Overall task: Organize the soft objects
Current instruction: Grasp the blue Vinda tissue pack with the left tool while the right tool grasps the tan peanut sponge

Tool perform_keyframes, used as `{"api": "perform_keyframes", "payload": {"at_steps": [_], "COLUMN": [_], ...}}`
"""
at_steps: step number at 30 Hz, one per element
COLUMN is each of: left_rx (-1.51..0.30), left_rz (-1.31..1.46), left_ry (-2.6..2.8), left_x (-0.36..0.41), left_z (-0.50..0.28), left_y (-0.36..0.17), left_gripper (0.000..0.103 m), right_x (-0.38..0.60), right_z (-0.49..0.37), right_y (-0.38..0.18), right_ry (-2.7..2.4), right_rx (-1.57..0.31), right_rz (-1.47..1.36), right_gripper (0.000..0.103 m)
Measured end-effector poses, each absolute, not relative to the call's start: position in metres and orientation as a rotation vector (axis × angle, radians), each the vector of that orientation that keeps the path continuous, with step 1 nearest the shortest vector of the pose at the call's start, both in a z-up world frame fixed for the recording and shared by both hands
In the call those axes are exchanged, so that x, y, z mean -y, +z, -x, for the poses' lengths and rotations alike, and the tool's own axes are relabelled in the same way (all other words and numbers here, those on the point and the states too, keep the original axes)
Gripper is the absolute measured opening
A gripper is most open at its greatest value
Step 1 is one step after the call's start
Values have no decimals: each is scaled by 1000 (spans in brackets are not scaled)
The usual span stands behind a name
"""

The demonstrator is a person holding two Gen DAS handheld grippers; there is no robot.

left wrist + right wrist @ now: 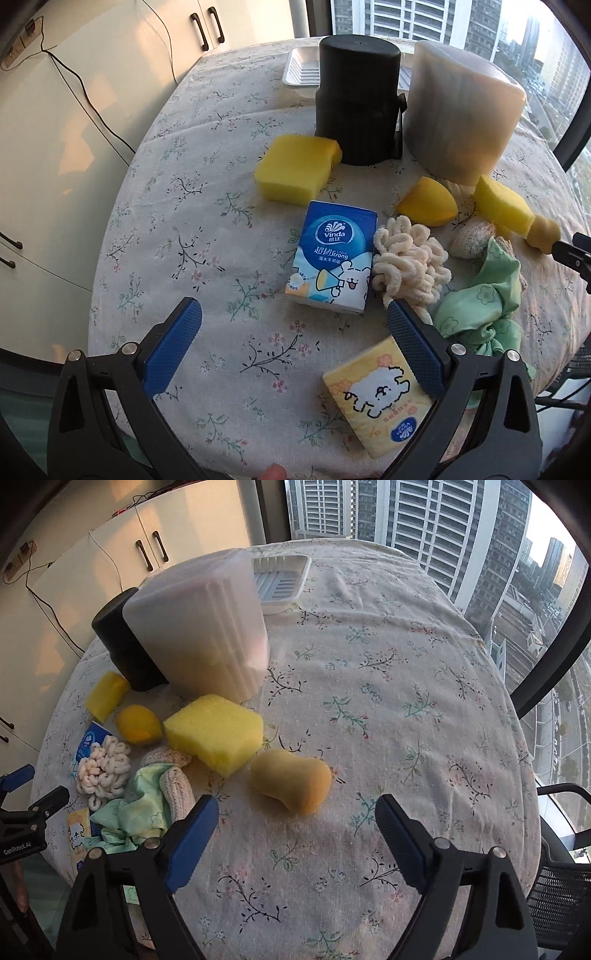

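Two grippers hover over the flowered tabletop (406, 686), both with fingers spread wide and holding nothing. Between the fingers of the left gripper (293, 341) lie the blue tissue pack (332, 258) ahead and the yellow tissue pack (376, 397) close to the right finger. The right gripper (295, 829) points at the peanut-shaped orange sponge (291, 781), which lies just ahead, beside the square yellow sponge (216, 733). Near them are the cream chenille ball (103, 771) and the crumpled green cloth (136, 812).
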State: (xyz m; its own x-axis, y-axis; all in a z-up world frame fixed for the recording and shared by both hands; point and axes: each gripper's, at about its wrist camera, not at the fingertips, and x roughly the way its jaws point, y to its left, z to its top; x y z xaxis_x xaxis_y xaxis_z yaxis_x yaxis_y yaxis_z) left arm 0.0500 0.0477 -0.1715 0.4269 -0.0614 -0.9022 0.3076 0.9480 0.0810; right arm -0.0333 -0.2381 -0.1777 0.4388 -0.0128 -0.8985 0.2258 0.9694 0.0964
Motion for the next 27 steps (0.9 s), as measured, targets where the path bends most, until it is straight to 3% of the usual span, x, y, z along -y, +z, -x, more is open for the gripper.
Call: {"api": "perform_keyframes", "payload": {"at_steps": [7, 15, 18, 27], "left_rx": [-1141, -1203, -1261, -1187], "left_rz": [-148, -294, -150, -141], "left_ry": [-301, -264, -278, -224], "left_x": [-45, -19, -36, -38], "left_z": [-71, -91, -100, -96], "left_y": [-188, -209, -213, -214], "left_gripper": [101, 101, 101, 103], "right_x": [230, 230, 232, 235], "right_z": [20, 7, 7, 0], "right_y": [-206, -215, -219, -219], "right_ry": [-127, -72, -71, -80], "right_rx": [-1156, -1157, -1144, -1174], "right_rz": [-68, -45, -36, -41], "right_gripper": [89, 90, 102, 103]}}
